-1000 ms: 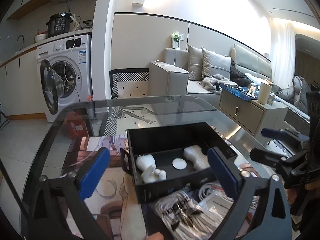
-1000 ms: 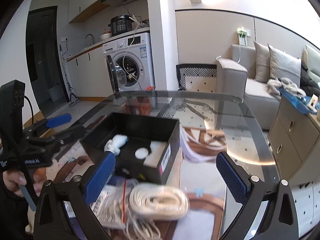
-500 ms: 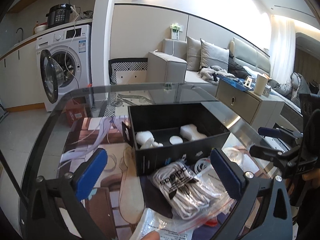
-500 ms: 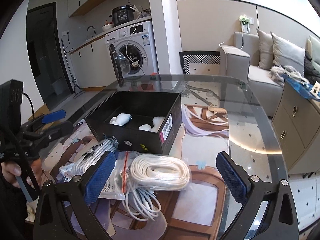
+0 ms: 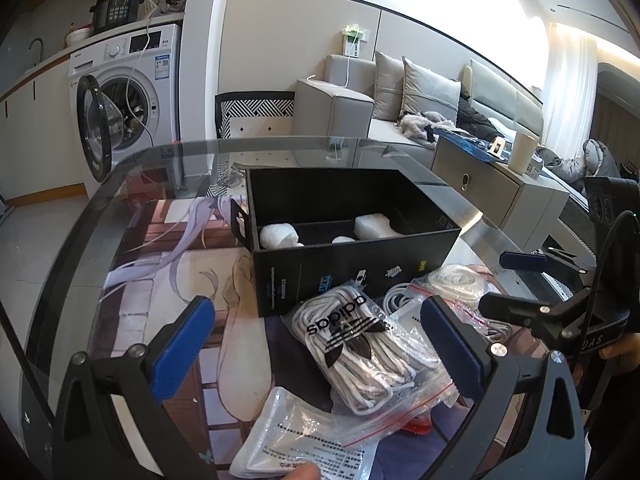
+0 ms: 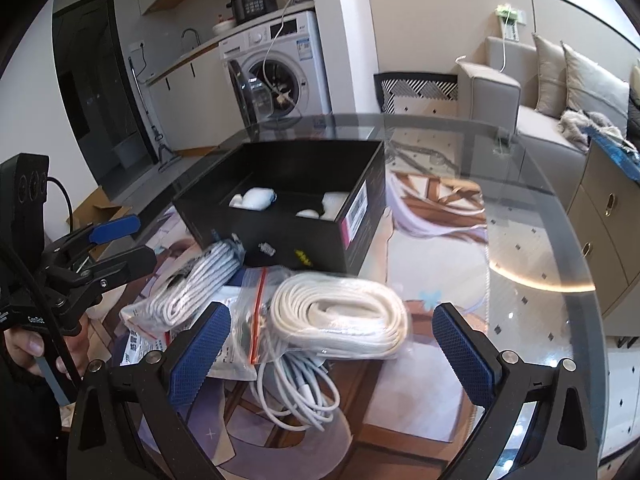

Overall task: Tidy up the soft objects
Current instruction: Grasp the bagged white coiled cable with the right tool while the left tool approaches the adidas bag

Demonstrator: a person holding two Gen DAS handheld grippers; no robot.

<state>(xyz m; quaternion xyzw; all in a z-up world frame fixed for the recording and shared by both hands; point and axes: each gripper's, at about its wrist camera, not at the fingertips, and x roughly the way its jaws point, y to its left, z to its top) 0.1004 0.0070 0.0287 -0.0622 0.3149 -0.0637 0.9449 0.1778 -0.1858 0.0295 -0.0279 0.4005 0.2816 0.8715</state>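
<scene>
Right wrist view: right tongs (image 6: 330, 344) spread wide above the bagged cream cord coil (image 6: 340, 314), which lies on the glass surface (image 6: 540, 240) just in front of the black box (image 6: 288, 208). Left tongs (image 5: 316, 344) equally wide over the bagged laces (image 5: 356, 344), gripping nothing. Danger: slick plastic could slip, or loose white cable (image 6: 296, 396) could snag and drag along.
</scene>
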